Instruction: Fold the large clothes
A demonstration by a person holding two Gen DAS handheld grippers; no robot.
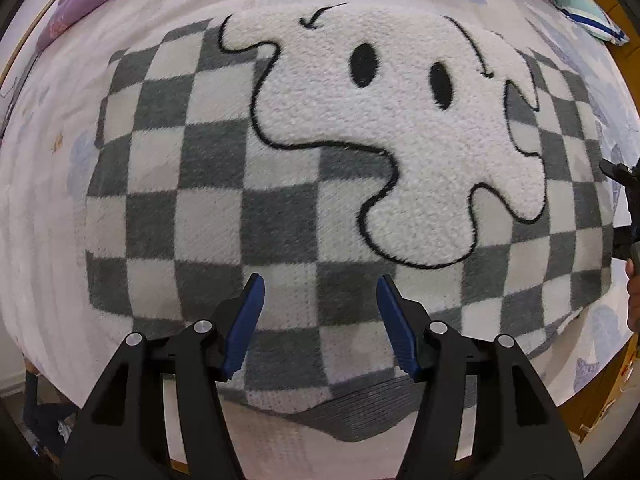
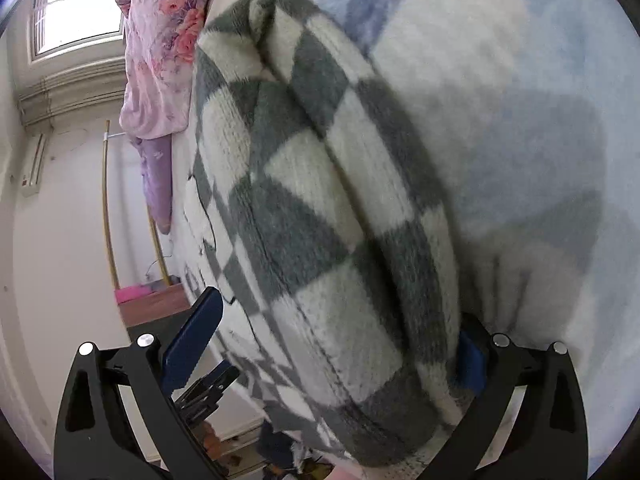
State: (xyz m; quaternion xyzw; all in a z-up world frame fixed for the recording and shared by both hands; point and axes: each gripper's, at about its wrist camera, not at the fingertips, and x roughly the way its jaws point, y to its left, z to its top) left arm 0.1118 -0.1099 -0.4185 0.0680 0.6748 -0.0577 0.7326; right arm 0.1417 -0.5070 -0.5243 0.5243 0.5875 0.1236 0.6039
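One checkered sweater, two tools, on the bed.

From my left tool I see the sweater spread flat on the bed, white ghost patch up; the blue fingers stand spread over its near hem, gripping nothing. My right tool straddles a thick folded edge of the same sweater, fingers wide apart with the roll between them, not pinched. Its right finger is mostly buried behind the knit; whether it touches I cannot tell. Floral quilt lies beyond; sweater's lower end is cut off.
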